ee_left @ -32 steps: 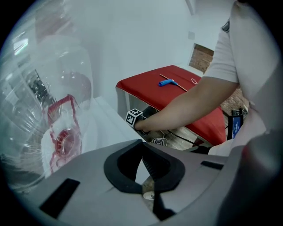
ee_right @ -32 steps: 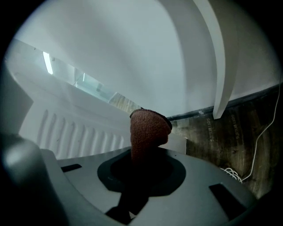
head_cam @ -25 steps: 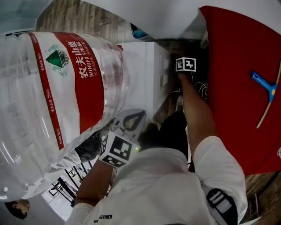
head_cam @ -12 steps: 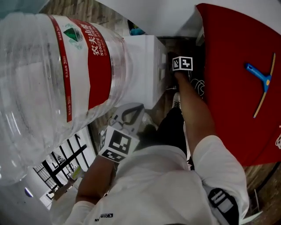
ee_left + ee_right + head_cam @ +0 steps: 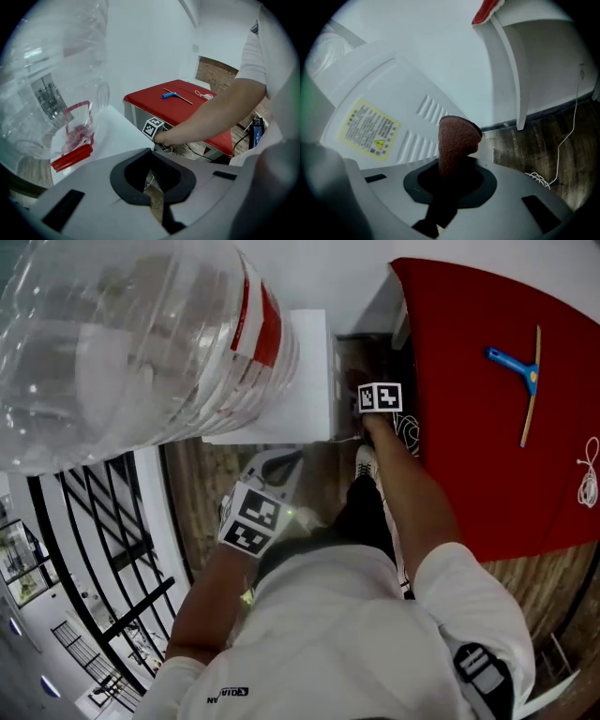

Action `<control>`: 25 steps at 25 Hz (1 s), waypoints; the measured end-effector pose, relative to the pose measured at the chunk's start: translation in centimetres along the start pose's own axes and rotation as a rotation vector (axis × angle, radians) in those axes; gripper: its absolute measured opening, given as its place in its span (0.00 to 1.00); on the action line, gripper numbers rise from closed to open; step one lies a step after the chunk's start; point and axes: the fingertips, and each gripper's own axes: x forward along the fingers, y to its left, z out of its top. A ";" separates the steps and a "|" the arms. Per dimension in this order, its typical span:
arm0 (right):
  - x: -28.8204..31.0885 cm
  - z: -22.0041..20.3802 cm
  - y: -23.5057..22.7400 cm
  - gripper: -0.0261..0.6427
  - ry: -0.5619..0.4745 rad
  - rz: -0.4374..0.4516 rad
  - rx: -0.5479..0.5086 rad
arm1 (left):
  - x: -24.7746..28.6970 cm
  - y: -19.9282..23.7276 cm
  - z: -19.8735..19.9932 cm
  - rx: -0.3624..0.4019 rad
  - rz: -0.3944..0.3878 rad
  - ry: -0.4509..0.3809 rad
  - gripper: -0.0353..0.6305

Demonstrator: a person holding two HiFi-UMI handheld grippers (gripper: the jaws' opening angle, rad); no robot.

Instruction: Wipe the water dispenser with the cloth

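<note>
- Right gripper [image 5: 449,197]: jaws clamped on the brown cloth [image 5: 457,140], held at the vented side of the water dispenser [image 5: 389,108].
- Left gripper [image 5: 157,197]: jaws together, empty.
- Step: likely wiping that side; next, press the cloth flat and sweep across.

A: Any print worth reading?
B: Only a warning triangle [image 5: 376,144] on the yellow label [image 5: 369,126] on the water dispenser [image 5: 417,79]; its lines are too small.

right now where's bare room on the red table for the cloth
The red table is bare from the blue squeegee to its near edge, left of the white cord. The gap beside the dispenser is filled by the right hand-held gripper.
</note>
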 end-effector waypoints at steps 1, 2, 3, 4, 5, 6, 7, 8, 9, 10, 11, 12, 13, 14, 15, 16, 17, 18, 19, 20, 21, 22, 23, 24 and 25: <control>-0.9 -0.5 0.4 0.12 -0.012 -0.004 -0.008 | -0.4 -0.3 -0.8 0.001 0.000 -0.007 0.04; -1.8 -1.0 0.9 0.12 -0.025 -0.010 -0.017 | -0.9 -0.5 -1.7 0.002 -0.001 -0.013 0.04; -2.7 -1.4 1.4 0.12 -0.040 -0.017 -0.027 | -1.4 -0.7 -2.6 0.001 -0.002 -0.019 0.04; -3.8 -1.7 1.9 0.12 -0.057 -0.026 -0.036 | -1.9 -0.9 -3.5 -0.002 -0.004 -0.028 0.04; -4.9 -2.0 2.2 0.12 -0.077 -0.036 -0.044 | -2.5 -1.0 -4.2 -0.006 -0.007 -0.041 0.04; -6.0 -2.2 2.6 0.12 -0.098 -0.047 -0.051 | -3.0 -1.1 -4.9 -0.007 -0.008 -0.057 0.04; -7.1 -2.6 3.0 0.12 -0.120 -0.056 -0.057 | -3.6 -1.3 -5.5 -0.009 -0.009 -0.072 0.04; -8.1 -3.1 3.5 0.12 -0.141 -0.062 -0.062 | -4.3 -1.4 -6.3 -0.012 -0.009 -0.083 0.04; -9.1 -3.7 4.1 0.12 -0.161 -0.064 -0.065 | -4.9 -1.4 -7.2 -0.019 -0.008 -0.090 0.04; -9.9 -4.5 4.9 0.12 -0.184 -0.060 -0.065 | -5.6 -1.4 -8.3 -0.028 -0.007 -0.095 0.04; -10.8 -5.3 5.7 0.12 -0.210 -0.052 -0.060 | -6.2 -1.5 -9.4 -0.039 -0.008 -0.099 0.04; -11.5 -6.3 6.5 0.12 -0.240 -0.042 -0.049 | -6.8 -1.6 -10.6 -0.051 -0.012 -0.102 0.04; -12.3 -7.5 7.3 0.12 -0.268 -0.030 -0.032 | -7.4 -1.8 -11.8 -0.063 -0.016 -0.105 0.04; -12.9 -8.7 8.0 0.12 -0.292 -0.019 -0.014 | -8.0 -2.0 -12.9 -0.074 -0.019 -0.108 0.04; -13.5 -9.9 8.8 0.12 -0.313 -0.007 0.001 | -8.5 -2.2 -14.0 -0.084 -0.018 -0.112 0.04; -14.0 -11.0 9.7 0.12 -0.330 0.006 0.010 | -9.1 -2.2 -15.0 -0.094 -0.013 -0.118 0.04; -14.4 -11.9 10.9 0.12 -0.344 0.021 0.014 | -9.7 -2.1 -15.9 -0.104 -0.007 -0.124 0.04; -14.7 -12.7 12.2 0.12 -0.354 0.038 0.011 | -10.4 -2.0 -16.8 -0.117 0.000 -0.132 0.04; -15.1 -13.5 13.8 0.12 -0.360 0.056 -0.003 | -11.1 -1.7 -17.6 -0.132 0.008 -0.142 0.04; -15.6 -14.1 15.5 0.12 -0.363 0.076 -0.026 | -11.8 -1.4 -18.3 -0.147 0.017 -0.155 0.04; -16.0 -14.7 17.4 0.12 -0.363 0.099 -0.058 | -12.6 -1.0 -18.9 -0.163 0.028 -0.169 0.04; -16.5 -15.2 19.4 0.12 -0.359 0.121 -0.091 | -13.4 -0.5 -19.4 -0.178 0.038 -0.184 0.04; -16.9 -15.8 21.3 0.12 -0.354 0.142 -0.121 | -14.1 0.0 -19.9 -0.191 0.050 -0.200 0.04; -17.4 -16.3 23.2 0.12 -0.350 0.162 -0.146 | -14.8 0.5 -20.5 -0.203 0.062 -0.214 0.04; -17.9 -16.8 25.1 0.12 -0.349 0.185 -0.168 | -15.6 1.0 -21.0 -0.214 0.074 -0.227 0.04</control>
